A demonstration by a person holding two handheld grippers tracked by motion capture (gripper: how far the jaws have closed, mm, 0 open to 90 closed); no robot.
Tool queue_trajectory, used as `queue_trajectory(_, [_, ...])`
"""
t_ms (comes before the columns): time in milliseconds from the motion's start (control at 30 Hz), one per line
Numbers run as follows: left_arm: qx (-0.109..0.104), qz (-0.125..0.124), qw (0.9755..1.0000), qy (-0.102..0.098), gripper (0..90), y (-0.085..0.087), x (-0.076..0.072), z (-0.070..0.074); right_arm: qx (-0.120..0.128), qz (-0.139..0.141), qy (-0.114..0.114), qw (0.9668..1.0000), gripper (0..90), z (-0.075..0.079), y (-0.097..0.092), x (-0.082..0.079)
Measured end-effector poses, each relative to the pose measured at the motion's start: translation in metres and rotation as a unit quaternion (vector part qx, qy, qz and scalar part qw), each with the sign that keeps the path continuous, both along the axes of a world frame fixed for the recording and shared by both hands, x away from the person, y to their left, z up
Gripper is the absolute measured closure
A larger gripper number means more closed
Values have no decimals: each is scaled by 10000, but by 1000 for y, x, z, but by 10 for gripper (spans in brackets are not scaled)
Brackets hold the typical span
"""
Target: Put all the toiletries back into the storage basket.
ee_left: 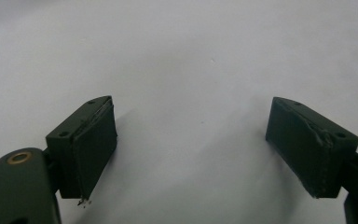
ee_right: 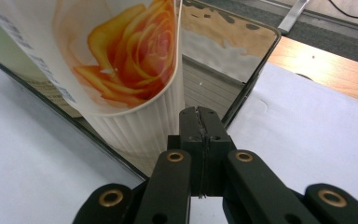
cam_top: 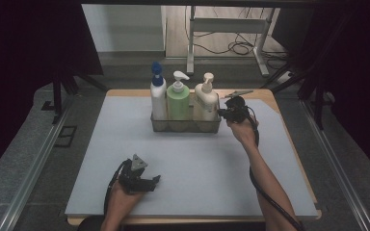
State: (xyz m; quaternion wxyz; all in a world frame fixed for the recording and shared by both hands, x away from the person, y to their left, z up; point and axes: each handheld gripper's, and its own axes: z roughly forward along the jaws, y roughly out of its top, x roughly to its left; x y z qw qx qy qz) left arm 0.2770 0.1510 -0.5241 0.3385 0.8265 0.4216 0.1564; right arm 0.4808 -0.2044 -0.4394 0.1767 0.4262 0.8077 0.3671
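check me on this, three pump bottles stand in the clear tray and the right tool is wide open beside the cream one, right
Not quite: the right tool is shut, its jaws pressed together, as the right gripper view shows. The three pump bottles do stand in the clear tray, with the tool beside the cream bottle.

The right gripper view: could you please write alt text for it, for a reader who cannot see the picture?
The right gripper, its two black jaws closed flat together, rests against the wall of a clear tray. Inside the tray stands a cream bottle with an orange rose printed on it. The tray sits on a pale mat over a wooden table.
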Motion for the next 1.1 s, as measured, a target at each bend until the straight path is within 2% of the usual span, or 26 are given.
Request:
queue_trajectory(533, [-3,1,10000,0,159,0,0,0,5,62,186,9998,899,-6,7,6])
queue_trajectory(1100, [-7,1,10000,2,159,0,0,0,-63,123,229,9996,896,-13,20,6])
